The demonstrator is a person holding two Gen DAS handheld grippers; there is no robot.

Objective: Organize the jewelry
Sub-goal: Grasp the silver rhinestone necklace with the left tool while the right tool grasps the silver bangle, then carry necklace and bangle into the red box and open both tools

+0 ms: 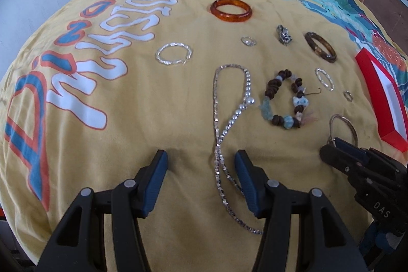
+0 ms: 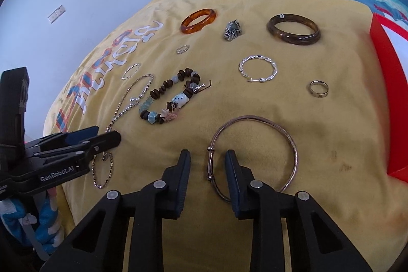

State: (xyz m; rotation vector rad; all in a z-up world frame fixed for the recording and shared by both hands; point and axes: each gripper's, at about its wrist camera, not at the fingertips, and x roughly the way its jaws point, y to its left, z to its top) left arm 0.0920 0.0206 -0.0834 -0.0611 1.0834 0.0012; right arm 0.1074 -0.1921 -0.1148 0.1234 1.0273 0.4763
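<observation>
Jewelry lies spread on a yellow printed blanket (image 1: 153, 119). My left gripper (image 1: 201, 159) is open, its fingers on either side of a silver chain necklace (image 1: 219, 124). My right gripper (image 2: 208, 161) is open around the clasp side of a thin metal bangle (image 2: 290, 137); it also shows in the left wrist view (image 1: 341, 152). Around lie a beaded bracelet (image 2: 173, 96), an amber bangle (image 1: 230, 10), a dark brown bangle (image 2: 293, 29), a twisted silver hoop (image 2: 258, 72), a small band ring (image 2: 318, 88) and a chunky ring (image 2: 232, 29).
A red tray with a white inside (image 1: 382, 103) stands at the right edge of the blanket. Another silver hoop (image 1: 174, 54) and a small ring (image 1: 248, 40) lie further back. White wardrobes and a wall stand behind.
</observation>
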